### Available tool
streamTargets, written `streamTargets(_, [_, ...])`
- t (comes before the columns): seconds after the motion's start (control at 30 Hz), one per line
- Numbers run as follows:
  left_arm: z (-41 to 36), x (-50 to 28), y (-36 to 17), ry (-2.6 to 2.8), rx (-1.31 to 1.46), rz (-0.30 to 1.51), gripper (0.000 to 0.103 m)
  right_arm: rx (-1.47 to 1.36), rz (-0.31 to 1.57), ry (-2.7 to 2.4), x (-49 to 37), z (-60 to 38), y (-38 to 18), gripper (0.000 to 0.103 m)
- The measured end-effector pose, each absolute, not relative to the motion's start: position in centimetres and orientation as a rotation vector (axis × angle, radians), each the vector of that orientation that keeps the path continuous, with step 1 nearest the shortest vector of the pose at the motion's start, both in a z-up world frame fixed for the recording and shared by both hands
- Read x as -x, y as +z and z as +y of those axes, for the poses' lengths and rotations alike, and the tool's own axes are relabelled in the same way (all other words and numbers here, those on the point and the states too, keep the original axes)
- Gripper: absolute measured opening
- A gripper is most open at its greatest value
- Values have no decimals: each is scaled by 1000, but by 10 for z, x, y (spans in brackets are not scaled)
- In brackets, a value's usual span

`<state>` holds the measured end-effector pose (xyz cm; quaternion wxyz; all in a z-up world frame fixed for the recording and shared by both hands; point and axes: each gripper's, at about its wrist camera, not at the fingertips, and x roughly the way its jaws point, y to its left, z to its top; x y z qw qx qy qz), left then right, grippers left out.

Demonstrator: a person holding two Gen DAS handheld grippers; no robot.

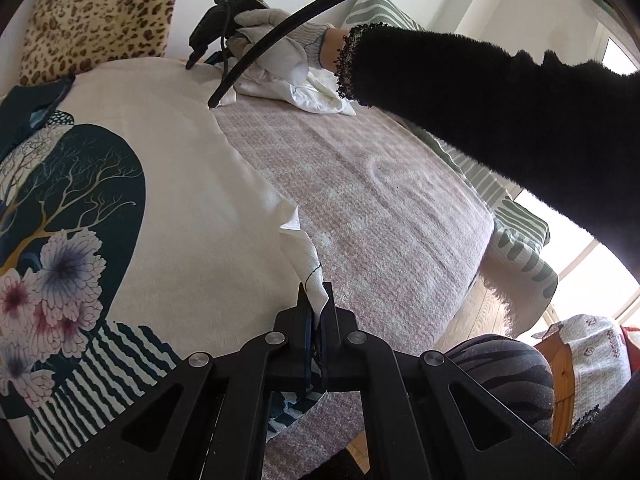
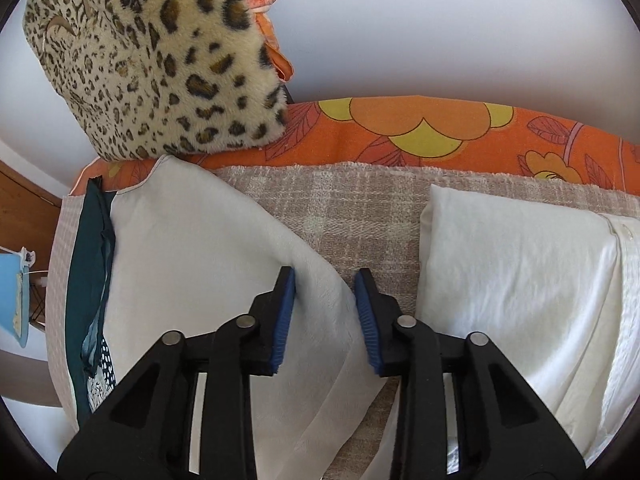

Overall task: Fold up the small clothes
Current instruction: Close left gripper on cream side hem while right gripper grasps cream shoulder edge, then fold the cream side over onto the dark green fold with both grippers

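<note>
mostly flat on the woven blanket (image 1: 380, 200), the printed cream garment (image 1: 180, 200) lies with its tree and flower print facing up, its right edge running diagonally across the blanket and a wide stretch of bare blanket open beside it. the left gripper (image 1: 314, 312) is clamped narrowly on a corner of that edge, lifting a small peak of cloth. at the far end, the right gripper (image 2: 325, 312) stands with its jaws wide apart, its blue pads (image 2: 282, 320) straddling the garment's edge, one over cream cloth, one over blanket. just right lies a folded white garment (image 2: 520, 280). a leopard pillow (image 2: 152, 60) sits beyond, by the orange floral sheet (image 2: 400, 132)
</note>
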<state>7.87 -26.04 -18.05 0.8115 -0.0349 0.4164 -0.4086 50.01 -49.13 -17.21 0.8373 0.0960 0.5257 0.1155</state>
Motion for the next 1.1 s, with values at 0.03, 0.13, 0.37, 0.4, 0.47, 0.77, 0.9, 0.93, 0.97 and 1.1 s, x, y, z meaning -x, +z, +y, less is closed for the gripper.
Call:
streamTargets(0.03, [-259,-78,-180,-874,91,892,1,-225,1117,256,-500,-492,-171,8])
streamTargets(0.13, [-252,-76,-179,-868,128,893,1,-197,1094,215,-497,-485,-161,6])
streamTargets(0.37, [-225,-74,-177,-835,223,889,1,-199,1068,127,-499,-461,-125,4])
streamTargets(0.4, [-221,-73,-178,-832,235,888,1,-192,1065,119,-500,-456,-119,4])
streamTargets(0.47, [-214,-73,-178,-827,253,887,1,-167,1060,103,-501,-442,-111,4])
streamTargets(0.77, [-187,-69,-184,-794,312,882,1,-25,1073,76,-507,-360,-106,4])
streamTargets(0.9, [-175,-68,-191,-770,346,899,1,59,1087,66,-510,-323,-116,4])
streamTargets(0.93, [-173,-68,-192,-764,348,901,1,74,1091,67,-510,-315,-119,4])
streamTargets(0.97, [-171,-67,-193,-760,349,903,1,87,1092,66,-511,-307,-121,4])
streamTargets(1.1, [-161,-65,-193,-742,359,896,1,106,1100,67,-514,-286,-127,4])
